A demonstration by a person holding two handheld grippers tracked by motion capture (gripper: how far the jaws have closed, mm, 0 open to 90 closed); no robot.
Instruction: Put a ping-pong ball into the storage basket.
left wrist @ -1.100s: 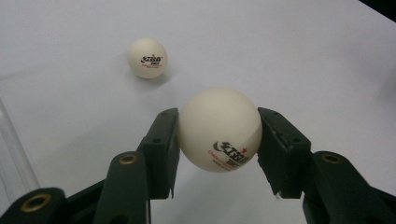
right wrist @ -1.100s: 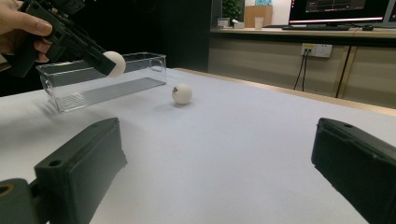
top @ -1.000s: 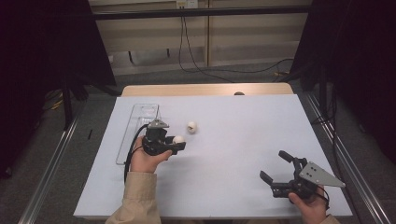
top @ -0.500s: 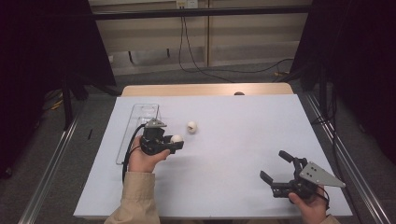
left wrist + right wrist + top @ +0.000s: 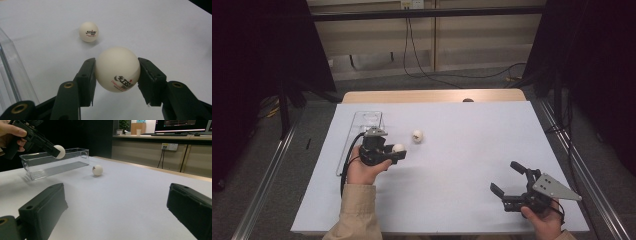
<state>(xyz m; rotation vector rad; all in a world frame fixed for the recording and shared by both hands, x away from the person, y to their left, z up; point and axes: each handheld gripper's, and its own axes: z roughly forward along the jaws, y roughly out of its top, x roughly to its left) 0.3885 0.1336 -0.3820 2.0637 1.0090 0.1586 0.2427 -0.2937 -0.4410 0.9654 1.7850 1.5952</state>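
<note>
Left of centre in the high view, the left gripper [image 5: 393,152] pinches one white ball [image 5: 117,69] between its fingers, seemingly bound for the clear tray [image 5: 362,131] alongside, while the right gripper [image 5: 512,180] waits wide-fingered at lower right.

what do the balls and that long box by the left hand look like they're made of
Held ball and loose ball: likely thin matt plastic, cream-white with printed logos, like table-tennis balls. Long box: clear, glossy rigid plastic, probably acrylic; the table shows through its walls. The left tool is shut on the held ball.
</note>
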